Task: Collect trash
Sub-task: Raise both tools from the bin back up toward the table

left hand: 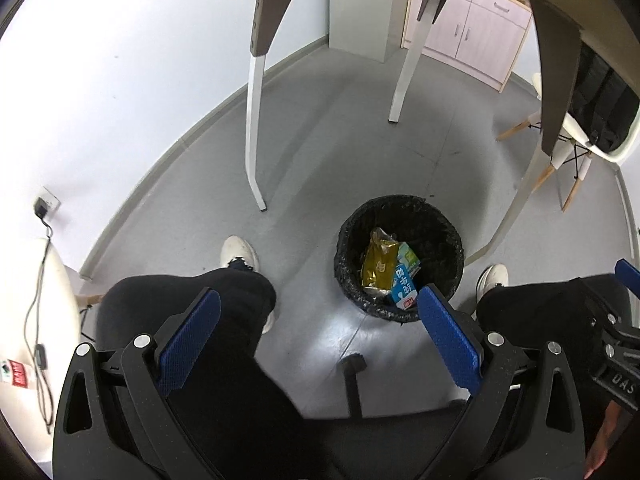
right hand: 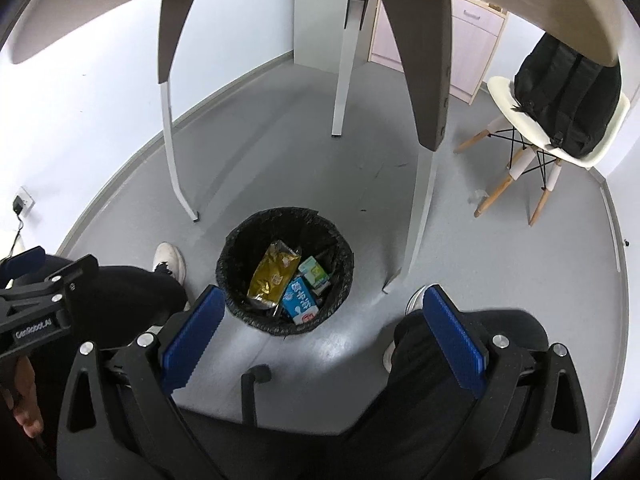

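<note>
We find the left tongs (left hand: 320, 328) nearest the lens, their blue pads (left hand: 450, 338) spread wide with nothing between them. The right tongs (right hand: 324, 328) stand equally wide apart and empty. Both hover above the knees of a seated person in dark trousers (left hand: 208, 320), whose white shoes (left hand: 240, 254) rest on the grey floor (left hand: 320, 152).

Ahead of the knees, between the shoes, we note a round trash bin (right hand: 240, 240) lined with a black bag, standing on the floor under the bench (right hand: 80, 8). Inside the bin lie a crumpled gold wrapper (right hand: 270, 276), a blue-and-white carton (right hand: 300, 300) just beside it, and a smaller green-and-white carton (right hand: 314, 271) touching the blue one.

To the right, well apart from the bin, a white chair (right hand: 528, 120) on wooden legs carries a black backpack (right hand: 568, 92). A charger (left hand: 40, 206) is plugged into a wall socket at the left.
</note>
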### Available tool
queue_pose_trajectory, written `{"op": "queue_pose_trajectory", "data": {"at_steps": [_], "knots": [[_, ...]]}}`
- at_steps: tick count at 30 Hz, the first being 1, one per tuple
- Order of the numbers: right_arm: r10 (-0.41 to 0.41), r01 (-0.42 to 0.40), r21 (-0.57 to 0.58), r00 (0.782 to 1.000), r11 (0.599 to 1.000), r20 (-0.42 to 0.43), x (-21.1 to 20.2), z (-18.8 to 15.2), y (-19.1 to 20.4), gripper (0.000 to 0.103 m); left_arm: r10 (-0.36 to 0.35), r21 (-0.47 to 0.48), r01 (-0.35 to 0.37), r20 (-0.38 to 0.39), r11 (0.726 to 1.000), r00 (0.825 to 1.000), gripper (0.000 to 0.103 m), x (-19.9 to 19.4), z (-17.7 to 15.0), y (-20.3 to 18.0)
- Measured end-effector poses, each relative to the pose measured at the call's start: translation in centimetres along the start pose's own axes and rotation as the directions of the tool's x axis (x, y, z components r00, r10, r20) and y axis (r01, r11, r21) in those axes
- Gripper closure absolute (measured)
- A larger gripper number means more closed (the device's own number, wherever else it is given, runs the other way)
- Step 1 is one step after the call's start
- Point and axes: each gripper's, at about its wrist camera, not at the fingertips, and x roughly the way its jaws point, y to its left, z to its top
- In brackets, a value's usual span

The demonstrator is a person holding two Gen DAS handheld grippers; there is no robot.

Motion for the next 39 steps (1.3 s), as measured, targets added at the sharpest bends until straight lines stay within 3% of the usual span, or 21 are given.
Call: {"op": "queue_pose_trajectory", "data": {"at_steps": [9, 15, 24, 30, 39], "knots": [[0.008, -0.008, -0.003, 0.999, 1.0, 0.045, -6.7, -1.1, -0.4, 0.008, -0.008, 0.016, 0.007, 0.025, 1.0, 1.0, 0.006, -5.8, -0.6, 0.0], [0.005, -0.004, -0.005, 0.995, 1.0, 0.103, -11.7, -1.2, -1.3, 0.008, -0.038, 0.012, 0.037, 0.081, 0.999, 0.996, 0.006, -10.4, 0.3, 0.2], [0.0, 0.013, -0.051, 0.966, 0.999, 0.258, -19.8, 2.4, -2.2, 0.008, -0.06, 0.021, 0.057, 0.183, 0.998, 0.981, 0.006, -16.3, 3.8, 0.6], [0.002, 0.012, -0.046, 0.954, 0.999, 0.3, -21.5, 5.9, -3.3, 0.008, -0.046, 0.034, 0.039, 0.231, 0.999, 0.972, 0.006, -18.1, 7.1, -0.1], [0.017, -0.001, -0.05, 0.947, 0.999, 0.32, -20.7, 10.8, -4.8, 0.008, -0.047, 0.046, 0.037, 0.257, 0.998, 0.965, 0.006, -18.2, 13.1, -2.1]]}}
